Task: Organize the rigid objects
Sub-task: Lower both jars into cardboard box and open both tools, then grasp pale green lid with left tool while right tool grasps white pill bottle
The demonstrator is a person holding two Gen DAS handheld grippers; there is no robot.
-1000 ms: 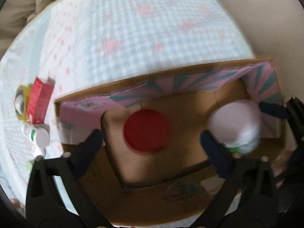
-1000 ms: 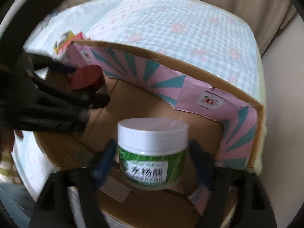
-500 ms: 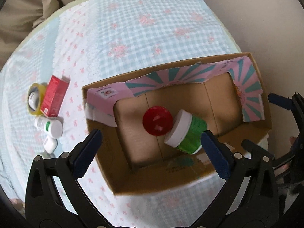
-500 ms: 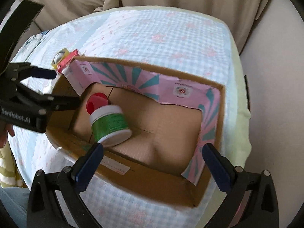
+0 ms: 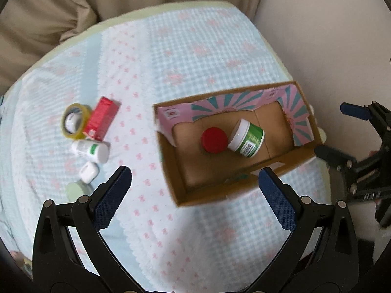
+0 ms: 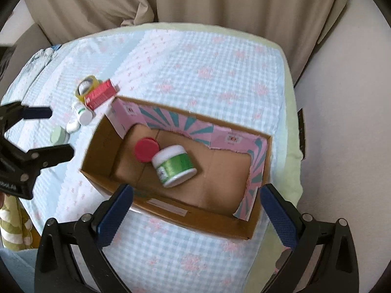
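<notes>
An open cardboard box [image 5: 171, 168] [image 6: 102, 178] with a pink and teal lining sits on the checked cloth. Inside lie a red-lidded jar [image 5: 213, 139] [image 6: 146, 149] and a green jar with a white lid [image 5: 246, 138] [image 6: 174, 166], tipped on its side against it. Left of the box lie a tape roll [image 5: 73, 120] [image 6: 85, 86], a red carton [image 5: 102, 118] [image 6: 100, 95], a white bottle [image 5: 90, 150] [image 6: 81, 112], a small white case [image 5: 89, 172] [image 6: 72, 127] and a pale green lid [image 5: 78, 190] [image 6: 58, 134]. My left gripper [image 5: 194, 183] is open and empty above the cloth in front of the box. My right gripper [image 6: 196, 200] is open and empty over the box's near wall.
The cloth-covered table [image 5: 195, 61] is small, with its edges close on every side. Beige curtains [image 6: 195, 0] hang behind it. A pale wall or floor [image 5: 330, 48] lies to the right. A striped cloth [image 6: 12, 222] hangs at the lower left of the right wrist view.
My right gripper let go of the green jar, which now lies tipped in the box. Both grippers pulled up and back from the box, so the whole table shows.
</notes>
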